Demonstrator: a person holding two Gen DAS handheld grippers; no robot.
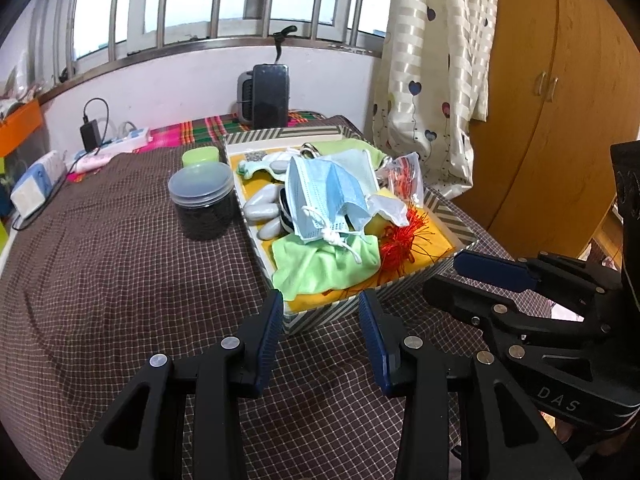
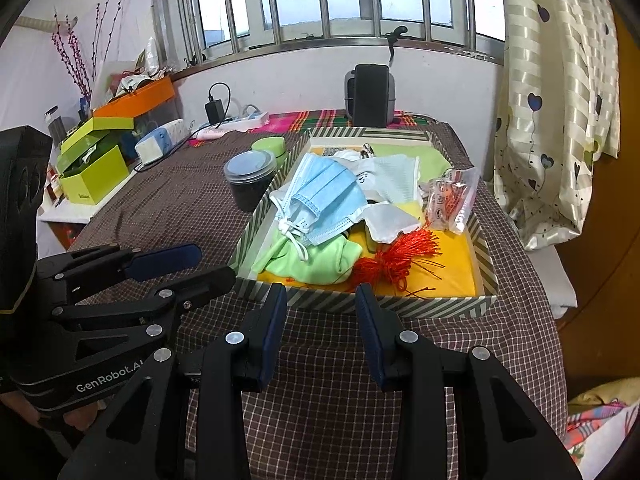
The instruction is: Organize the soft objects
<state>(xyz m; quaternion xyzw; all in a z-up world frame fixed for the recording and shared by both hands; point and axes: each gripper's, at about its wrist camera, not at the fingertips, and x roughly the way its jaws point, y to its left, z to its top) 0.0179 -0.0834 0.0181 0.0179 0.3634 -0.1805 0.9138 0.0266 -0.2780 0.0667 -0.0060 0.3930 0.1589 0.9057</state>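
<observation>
Small room, daylit through a wide barred window (image 2: 340, 0) above a white wall (image 1: 180, 76). Cream curtain (image 2: 560, 100) with striped sheen and heart-balloon print hanging at the right, beside a curved wooden wardrobe (image 1: 560, 120) with paired handles. Table under a brown checked cloth (image 1: 100, 260), bright plaid strip along its far edge. Power strip (image 2: 248, 119) with a black charger against the wall. Orange and lime-green boxes (image 2: 100, 160) stacked on a side shelf, pink budded twigs (image 2: 76, 56) above.
</observation>
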